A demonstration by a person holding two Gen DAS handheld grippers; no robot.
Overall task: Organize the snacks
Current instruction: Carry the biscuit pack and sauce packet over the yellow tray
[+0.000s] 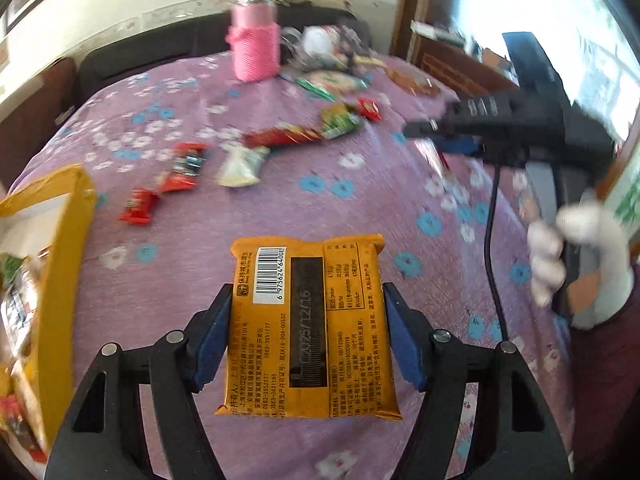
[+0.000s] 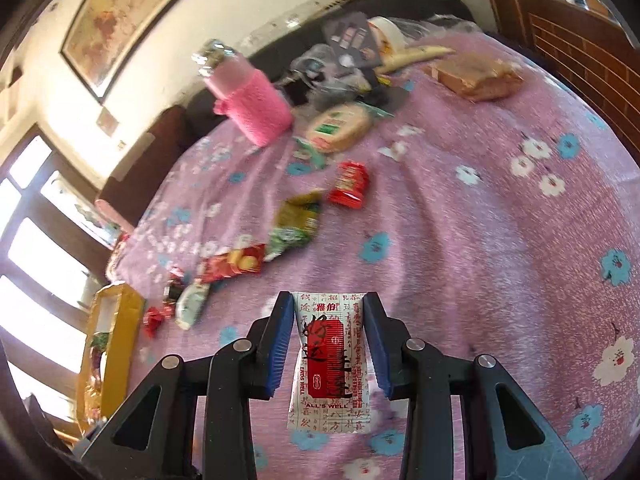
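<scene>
The left tool (image 1: 308,312) is clamped on the orange packet (image 1: 308,328), long axis along the fingers, above the bed (image 1: 400,216), with the yellow box (image 1: 64,248) close on its left, while the right tool (image 2: 329,340) is clamped on a white sachet (image 2: 329,360).

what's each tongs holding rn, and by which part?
Left tongs: orange snack packet, by its long side edges. Right tongs: white-and-red sachet, by its side edges, upper half.

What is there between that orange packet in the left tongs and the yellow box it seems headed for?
Nothing visible. The orange packet sits in the left tongs, and only bare purple cloth separates it from the yellow box. The loose red candies lie farther back.
</scene>
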